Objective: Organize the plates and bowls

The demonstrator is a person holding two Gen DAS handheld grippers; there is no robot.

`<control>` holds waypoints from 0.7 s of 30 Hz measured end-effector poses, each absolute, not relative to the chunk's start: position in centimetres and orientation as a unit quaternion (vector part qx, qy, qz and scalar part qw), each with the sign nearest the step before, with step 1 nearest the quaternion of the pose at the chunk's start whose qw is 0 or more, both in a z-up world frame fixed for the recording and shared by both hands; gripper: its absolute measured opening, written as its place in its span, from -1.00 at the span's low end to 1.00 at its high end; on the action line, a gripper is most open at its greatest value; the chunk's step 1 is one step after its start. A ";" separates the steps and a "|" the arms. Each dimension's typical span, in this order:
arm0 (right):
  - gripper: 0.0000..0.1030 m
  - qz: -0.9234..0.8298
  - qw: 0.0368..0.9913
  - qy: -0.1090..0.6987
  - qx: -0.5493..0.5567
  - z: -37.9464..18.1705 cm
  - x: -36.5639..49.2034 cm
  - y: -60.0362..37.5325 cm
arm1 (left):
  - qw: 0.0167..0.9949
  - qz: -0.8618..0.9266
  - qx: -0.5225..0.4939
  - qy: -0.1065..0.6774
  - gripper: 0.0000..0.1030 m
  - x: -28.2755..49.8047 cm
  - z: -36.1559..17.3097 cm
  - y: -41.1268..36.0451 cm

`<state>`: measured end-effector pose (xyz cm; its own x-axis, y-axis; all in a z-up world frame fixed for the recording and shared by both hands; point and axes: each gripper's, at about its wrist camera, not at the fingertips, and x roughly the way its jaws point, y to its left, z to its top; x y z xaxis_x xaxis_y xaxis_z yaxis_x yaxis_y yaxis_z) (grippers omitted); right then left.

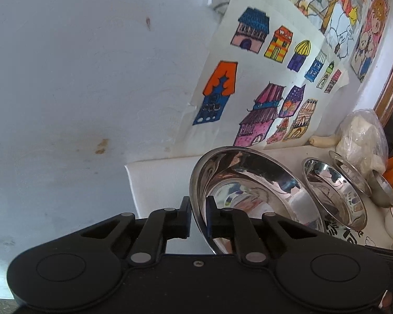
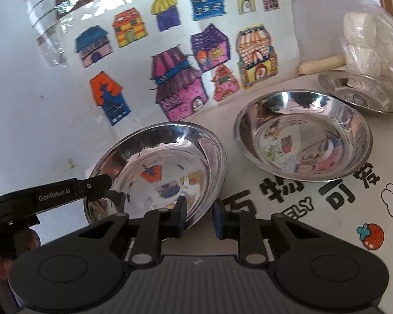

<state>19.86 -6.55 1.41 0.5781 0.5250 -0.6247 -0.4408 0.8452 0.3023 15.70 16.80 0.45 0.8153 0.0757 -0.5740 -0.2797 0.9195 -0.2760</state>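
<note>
A large steel bowl [image 1: 249, 183] sits at the table's left end, and my left gripper [image 1: 198, 216] is shut on its near rim, one finger inside and one outside. The same bowl [image 2: 157, 167] shows in the right wrist view, with the left gripper's finger on its left rim. My right gripper [image 2: 199, 218] is open, its fingers either side of that bowl's near right rim. A second steel bowl [image 2: 304, 141] stands to the right, also seen in the left wrist view [image 1: 335, 191]. A smaller steel dish [image 2: 359, 94] lies further back right.
A white wall with children's house drawings [image 2: 170, 52] rises right behind the table. A plastic bag of white things [image 2: 372, 39] and a pale roll [image 2: 322, 64] lie at the back right. The white tablecloth [image 2: 340, 209] has printed characters, a rabbit and a strawberry.
</note>
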 end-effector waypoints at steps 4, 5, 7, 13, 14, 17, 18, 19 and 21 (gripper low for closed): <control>-0.53 0.274 0.894 0.351 0.052 2.2 19.0 -6.7 | 0.941 0.094 -0.168 0.279 -0.79 15.4 1.4 16.5; -0.53 0.274 0.896 0.345 0.053 2.4 18.8 -7.0 | 0.942 0.092 -0.167 0.277 -0.79 15.4 1.6 16.3; -0.54 0.270 0.902 0.333 0.055 3.0 18.5 -7.7 | 0.944 0.087 -0.166 0.272 -0.79 15.7 2.1 15.7; -0.54 0.236 0.920 0.306 0.068 4.4 18.5 -11.0 | 0.949 0.057 -0.167 0.261 -0.80 17.8 3.1 12.8; -0.54 0.229 0.922 0.305 0.072 4.5 18.6 -11.6 | 0.950 0.052 -0.168 0.260 -0.80 18.2 3.2 12.2; -0.54 0.205 0.929 0.299 0.081 4.9 19.1 -13.5 | 0.952 0.038 -0.163 0.255 -0.81 19.6 3.4 10.2; -0.54 0.199 0.930 0.297 0.083 4.9 19.3 -14.0 | 0.953 0.034 -0.158 0.255 -0.81 20.3 3.4 9.4; -0.54 0.191 0.932 0.296 0.084 5.0 19.5 -14.6 | 0.954 0.030 -0.154 0.255 -0.81 20.7 3.4 8.8; -0.54 0.178 0.935 0.294 0.084 5.1 20.2 -15.6 | 0.955 0.024 -0.143 0.259 -0.81 22.0 3.3 7.3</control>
<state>20.19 -15.62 5.08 0.7638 0.3821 -0.5202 -0.2833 0.9226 0.2617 22.01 7.32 3.29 0.8643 -0.0287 -0.5021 -0.1193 0.9582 -0.2601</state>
